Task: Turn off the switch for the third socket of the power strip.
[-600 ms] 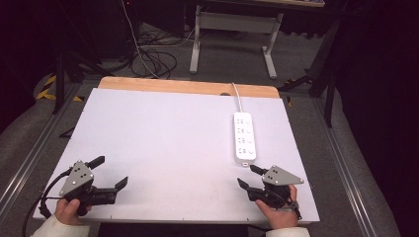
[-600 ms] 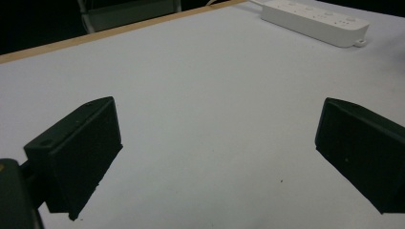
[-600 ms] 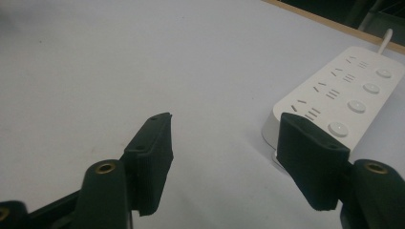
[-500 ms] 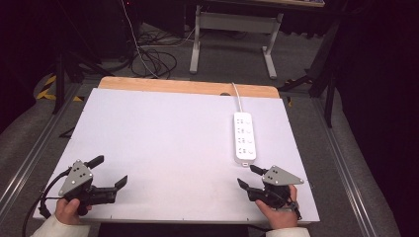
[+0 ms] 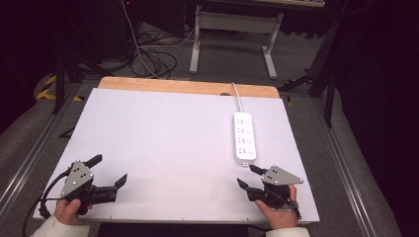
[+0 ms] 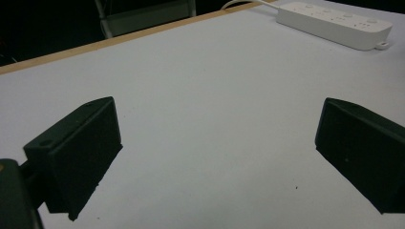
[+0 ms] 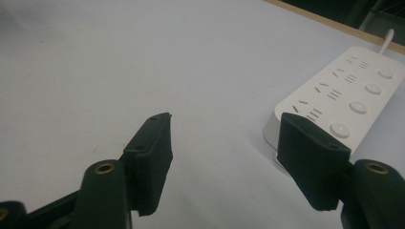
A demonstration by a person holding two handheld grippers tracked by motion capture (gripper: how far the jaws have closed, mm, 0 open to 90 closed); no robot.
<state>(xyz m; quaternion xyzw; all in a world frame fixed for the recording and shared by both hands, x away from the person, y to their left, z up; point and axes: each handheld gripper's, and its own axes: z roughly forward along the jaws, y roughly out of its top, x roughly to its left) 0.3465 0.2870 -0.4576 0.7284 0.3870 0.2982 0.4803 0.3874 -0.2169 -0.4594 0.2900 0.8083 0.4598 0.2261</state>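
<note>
Right gripper [image 7: 224, 143] gapes over the table [image 7: 95, 57], power strip [image 7: 334, 90] just beyond (untouched)

Board [image 5: 163, 138] bare and open throughout; power strip [image 5: 245, 138] blocks the far-right lane, ahead of right gripper [image 5: 248, 176].

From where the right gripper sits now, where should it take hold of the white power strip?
Probably across the narrow width of the power strip at its near end, coming from the person's side. It lies flat, long axis pointing away, cord leaving the far end. The right gripper is closest, its jaws open and apart from it; whether they span that width is unclear.
</note>
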